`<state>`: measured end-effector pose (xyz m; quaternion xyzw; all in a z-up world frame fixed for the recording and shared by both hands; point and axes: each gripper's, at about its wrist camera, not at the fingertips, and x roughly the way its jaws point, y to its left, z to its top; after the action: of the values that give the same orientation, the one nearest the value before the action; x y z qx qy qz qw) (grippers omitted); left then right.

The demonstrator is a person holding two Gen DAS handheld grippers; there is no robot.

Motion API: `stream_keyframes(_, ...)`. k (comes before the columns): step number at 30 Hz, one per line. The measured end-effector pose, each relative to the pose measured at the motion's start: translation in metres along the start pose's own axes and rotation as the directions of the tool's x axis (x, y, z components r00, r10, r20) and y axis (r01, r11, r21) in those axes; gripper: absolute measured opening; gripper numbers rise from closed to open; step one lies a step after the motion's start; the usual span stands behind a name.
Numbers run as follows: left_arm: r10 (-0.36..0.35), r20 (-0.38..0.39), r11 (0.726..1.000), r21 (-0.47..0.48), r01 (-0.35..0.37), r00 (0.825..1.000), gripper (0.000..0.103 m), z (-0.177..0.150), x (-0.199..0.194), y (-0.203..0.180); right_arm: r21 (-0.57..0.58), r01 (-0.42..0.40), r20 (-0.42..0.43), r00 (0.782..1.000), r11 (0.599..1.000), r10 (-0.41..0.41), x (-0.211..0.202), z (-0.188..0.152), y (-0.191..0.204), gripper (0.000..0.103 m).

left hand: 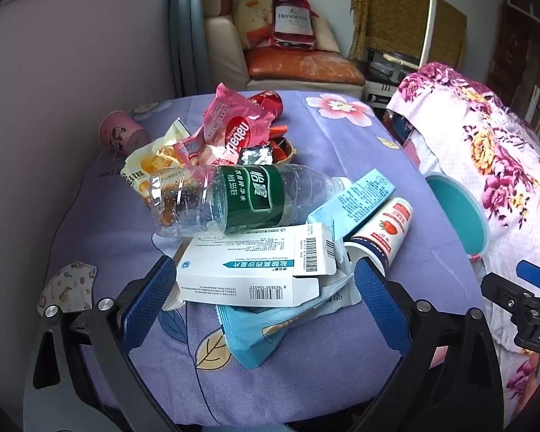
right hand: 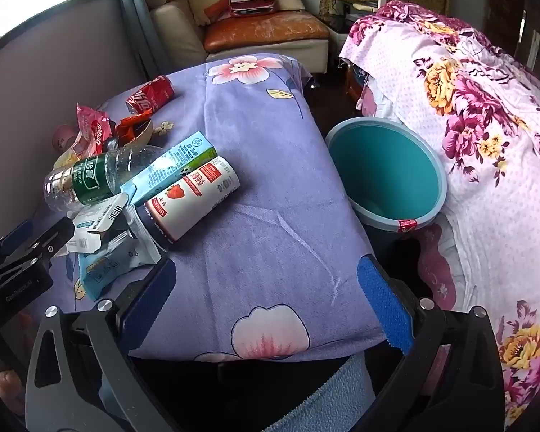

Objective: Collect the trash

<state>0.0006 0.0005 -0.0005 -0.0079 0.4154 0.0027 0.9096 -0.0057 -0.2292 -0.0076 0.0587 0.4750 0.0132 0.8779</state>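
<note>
A: How do the two grippers stand?

B: The left gripper (left hand: 262, 288) has its jaws wide apart, flanking a white box (left hand: 248, 270) without pressing it. The right gripper (right hand: 266, 295) is equally spread over bare purple cloth (right hand: 270, 187) near the table's right edge, holding nothing.

A: Where is the trash?

B: Heaped toward the table's left side: a clear bottle (left hand: 234, 201) lying on the box, a blue carton (left hand: 356, 198), a strawberry cup (right hand: 190, 198), pink wrappers (left hand: 234, 133), a red can (right hand: 151, 95). The teal bin (right hand: 385, 169) stands just beside the right edge.

A table under a purple floral cloth (right hand: 270, 165) carries litter along its left edge. A crushed red can (right hand: 151, 98) lies toward the far-left corner, a white strawberry-printed cup (right hand: 194, 198) nearer.
</note>
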Motion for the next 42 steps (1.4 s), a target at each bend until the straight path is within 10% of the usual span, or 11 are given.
stream_keyframes(42,0.017,-0.009,1.000,-0.026,-0.018,1.000,0.099,-0.003,0.000,0.009,-0.008,0.030,-0.051,0.998,1.000,-0.031,0.009,0.003,0.003,0.097)
